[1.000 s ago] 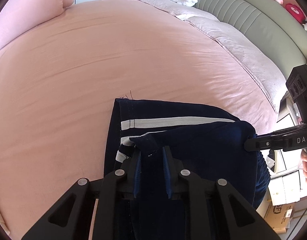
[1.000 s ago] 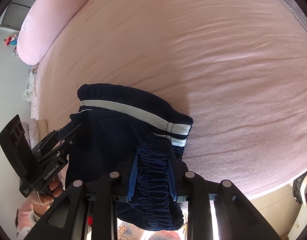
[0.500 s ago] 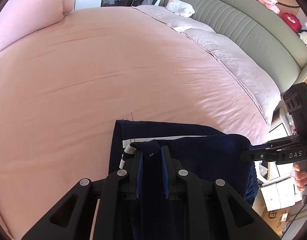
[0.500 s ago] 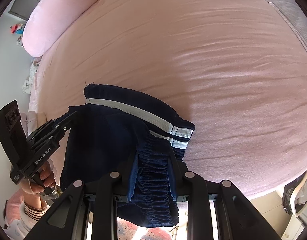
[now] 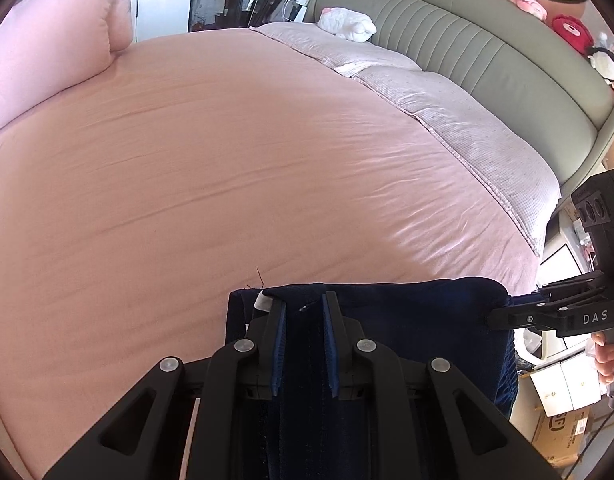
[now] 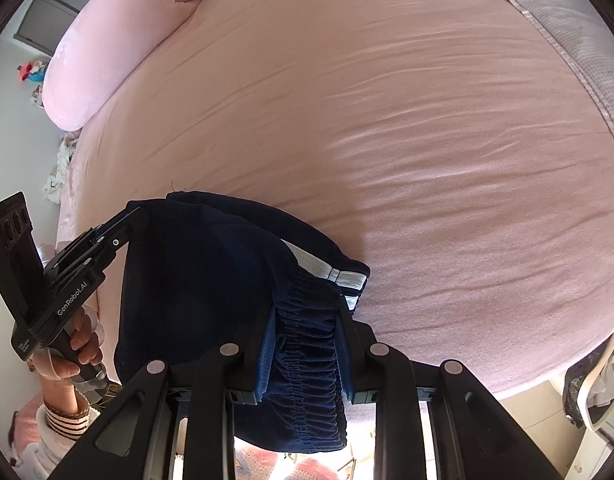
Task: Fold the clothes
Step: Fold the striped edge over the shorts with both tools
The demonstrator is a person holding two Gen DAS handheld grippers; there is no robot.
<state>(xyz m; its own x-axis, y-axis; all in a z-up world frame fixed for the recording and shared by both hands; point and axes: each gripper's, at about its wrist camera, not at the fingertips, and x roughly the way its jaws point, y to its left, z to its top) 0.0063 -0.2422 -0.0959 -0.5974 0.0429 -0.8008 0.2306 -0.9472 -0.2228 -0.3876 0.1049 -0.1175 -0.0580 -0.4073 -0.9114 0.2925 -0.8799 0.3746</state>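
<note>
Navy blue shorts (image 5: 407, 320) with white side stripes (image 6: 331, 270) hang folded over at the near edge of a pink bed (image 5: 227, 160). My left gripper (image 5: 303, 308) is shut on one corner of the dark cloth. My right gripper (image 6: 307, 316) is shut on the gathered elastic waistband (image 6: 307, 344). In the left wrist view the right gripper (image 5: 503, 316) holds the other end at the right. In the right wrist view the left gripper (image 6: 139, 220) holds the cloth at the left. Between them the top fold is stretched level and lifted off the bed.
A pink pillow (image 5: 55, 56) lies at the far left of the bed. A pale quilt (image 5: 467, 128) and a grey-green headboard (image 5: 507, 68) with plush toys run along the right. Cardboard boxes (image 5: 563, 428) stand on the floor beyond the bed edge. A hand (image 6: 79, 344) grips the left tool.
Both grippers have risen with the shorts. The upper fold now covers nearly all of the white stripe that showed before, and more of the bed is in sight.
</note>
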